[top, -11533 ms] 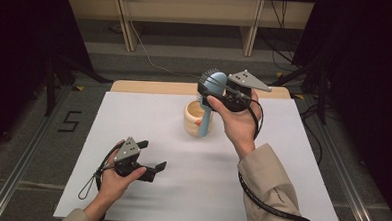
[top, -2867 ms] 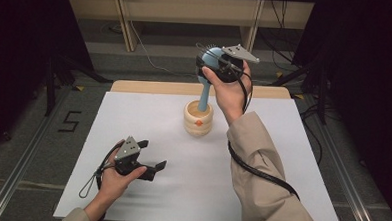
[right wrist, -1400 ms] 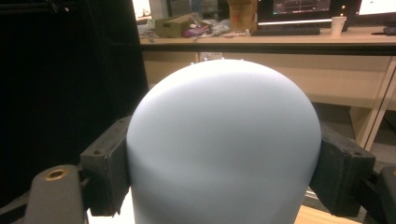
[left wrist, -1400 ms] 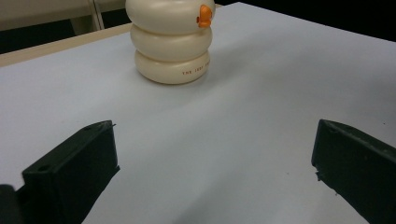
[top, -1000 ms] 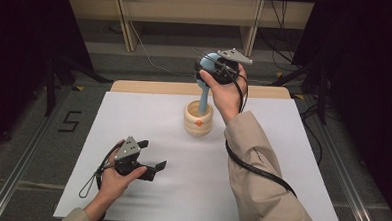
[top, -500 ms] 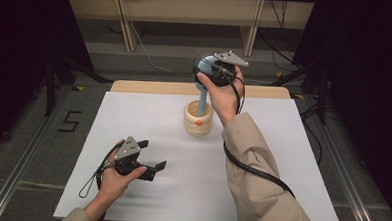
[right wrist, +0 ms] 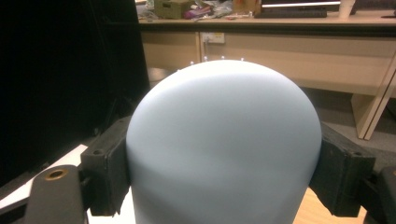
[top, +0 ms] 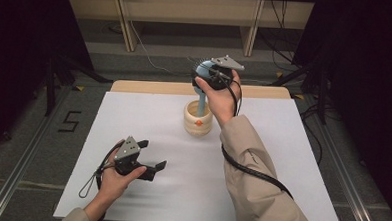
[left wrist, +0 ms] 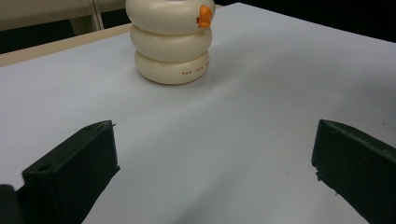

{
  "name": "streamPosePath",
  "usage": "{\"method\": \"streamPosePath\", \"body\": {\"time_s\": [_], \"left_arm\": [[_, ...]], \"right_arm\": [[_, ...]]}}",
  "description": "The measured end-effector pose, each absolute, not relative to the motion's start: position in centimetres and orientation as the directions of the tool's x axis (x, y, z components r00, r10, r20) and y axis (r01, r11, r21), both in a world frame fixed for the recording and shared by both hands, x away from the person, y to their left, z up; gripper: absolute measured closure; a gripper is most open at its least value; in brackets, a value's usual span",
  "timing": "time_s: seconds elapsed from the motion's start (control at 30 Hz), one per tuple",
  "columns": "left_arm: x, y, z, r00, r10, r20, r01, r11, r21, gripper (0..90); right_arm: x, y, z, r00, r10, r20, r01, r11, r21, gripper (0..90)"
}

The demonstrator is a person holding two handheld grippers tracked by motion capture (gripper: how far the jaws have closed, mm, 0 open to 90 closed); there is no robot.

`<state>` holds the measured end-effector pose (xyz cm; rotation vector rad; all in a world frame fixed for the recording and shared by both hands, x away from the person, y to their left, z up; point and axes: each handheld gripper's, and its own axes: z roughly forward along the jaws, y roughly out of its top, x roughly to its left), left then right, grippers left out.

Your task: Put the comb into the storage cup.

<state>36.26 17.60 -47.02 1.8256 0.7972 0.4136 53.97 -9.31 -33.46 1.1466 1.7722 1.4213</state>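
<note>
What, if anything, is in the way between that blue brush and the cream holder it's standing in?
Nothing visible blocks it. The right gripper is clamped on the blue brush at its rounded head, and the handle already reaches down into the open top of the cream holder. The left gripper rests apart, lower on the white table.

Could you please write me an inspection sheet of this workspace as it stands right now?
Surface: white table top, flat, with a wooden strip along its far edge.
Job's things: blue hairbrush standing handle-down in the cream ringed holder; the holder bears an orange mark.
Clutter: nothing seen on the table.
Grippers: right gripper clamps the brush's rounded head, jaws on either side; left gripper lies low near the table's front, jaws open, nothing between them.
Cables: black cable runs along the right sleeve; a loop hangs by the left hand.
Surroundings: dark room, wooden bench legs behind, a "5" marked on the floor.
</note>
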Motion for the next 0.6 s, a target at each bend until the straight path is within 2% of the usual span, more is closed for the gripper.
{"method": "streamPosePath", "body": {"time_s": [0.6], "left_arm": [[36.3, 17.6, -47.0, 0.72, 0.688, -0.088, 0.33, -0.227, 0.916, 0.0]], "right_arm": [[54.2, -9.1, -34.8, -0.453, 0.889, 0.069, 0.287, 0.072, 0.955, 20.2]]}}
